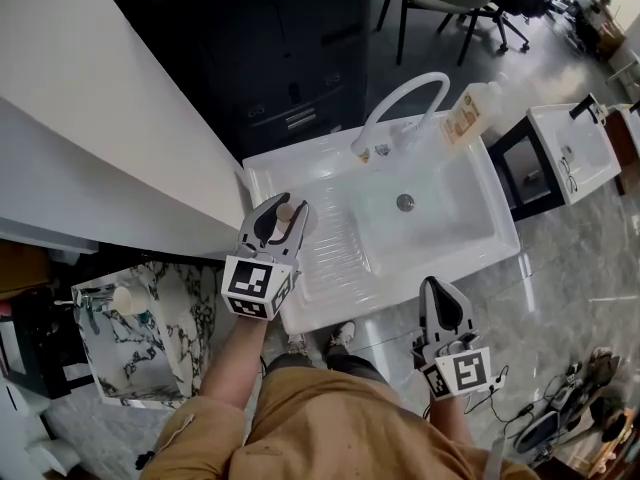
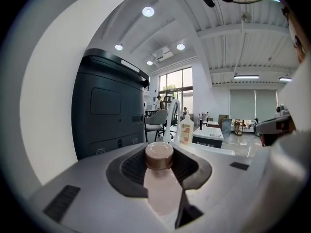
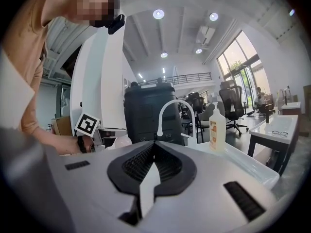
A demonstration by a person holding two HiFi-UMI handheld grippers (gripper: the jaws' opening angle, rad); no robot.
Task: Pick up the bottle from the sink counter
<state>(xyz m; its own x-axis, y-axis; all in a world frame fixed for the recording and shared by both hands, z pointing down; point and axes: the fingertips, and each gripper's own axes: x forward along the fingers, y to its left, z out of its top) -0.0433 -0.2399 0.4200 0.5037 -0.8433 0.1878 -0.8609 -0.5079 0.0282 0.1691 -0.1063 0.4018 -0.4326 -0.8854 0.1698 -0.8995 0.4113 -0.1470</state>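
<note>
Head view: bottle [image 2: 160, 186] gripped at sink counter's [image 1: 262, 173] left edge.
Clamped upright in left gripper [image 1: 284, 208], brown cap [image 2: 159, 155] poking up between jaws, pale body pinched on both sides; held over counter's left edge, beside ribbed drainboard [image 1: 330, 248]. Over at right gripper [image 1: 433, 286]: pressed closed on nothing, just off front edge, well apart from bottle.

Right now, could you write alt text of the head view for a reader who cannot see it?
The left gripper holds a small pale bottle with a brown cap over the left end of a white rectangular sink. The right gripper, shut and empty, hangs in front of the sink.
</note>
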